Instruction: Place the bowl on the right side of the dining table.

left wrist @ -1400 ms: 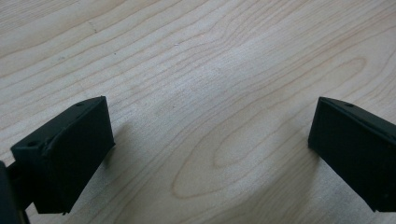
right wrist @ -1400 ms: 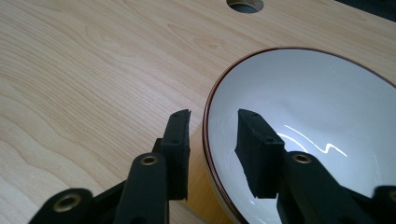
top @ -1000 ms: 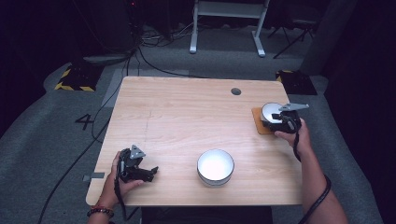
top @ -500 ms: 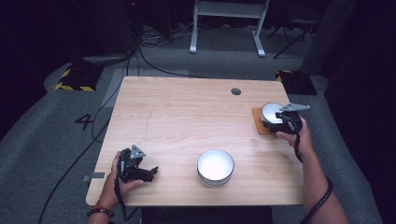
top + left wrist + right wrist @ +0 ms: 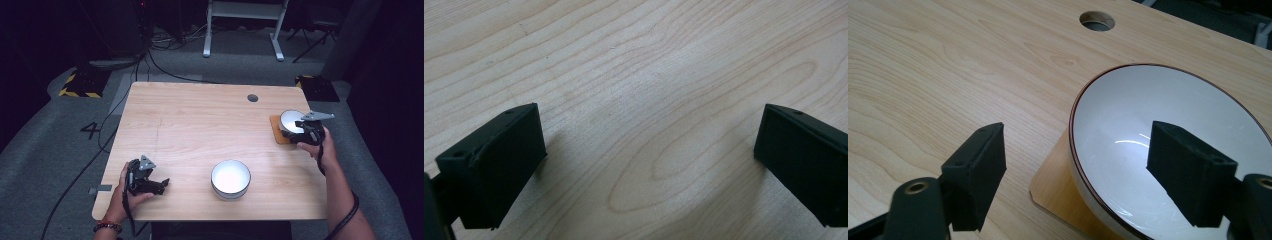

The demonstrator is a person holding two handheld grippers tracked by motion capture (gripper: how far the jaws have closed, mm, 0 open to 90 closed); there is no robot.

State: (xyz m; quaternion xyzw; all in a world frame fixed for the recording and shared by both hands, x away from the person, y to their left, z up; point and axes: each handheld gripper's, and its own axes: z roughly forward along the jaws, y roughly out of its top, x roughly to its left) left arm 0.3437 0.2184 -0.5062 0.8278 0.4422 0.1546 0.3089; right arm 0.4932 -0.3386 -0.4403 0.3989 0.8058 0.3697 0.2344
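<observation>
A white bowl point(image 5: 290, 120) with a thin dark rim sits on a small wooden coaster point(image 5: 276, 131) at the table's right edge. My right gripper point(image 5: 299, 125) is at this bowl, open, with its jaws straddling the near rim: one jaw outside over the coaster, one inside the bowl point(image 5: 1168, 145). A second, larger white bowl point(image 5: 230, 179) stands near the front edge in the middle. My left gripper point(image 5: 162, 183) rests low on the bare wood at the front left, open, nothing between its fingers point(image 5: 499, 160).
The light wooden table point(image 5: 200, 125) has a round cable hole point(image 5: 252, 98) at the back right. Cables run over the grey floor to the left. A white stand's legs point(image 5: 240, 30) are behind the table.
</observation>
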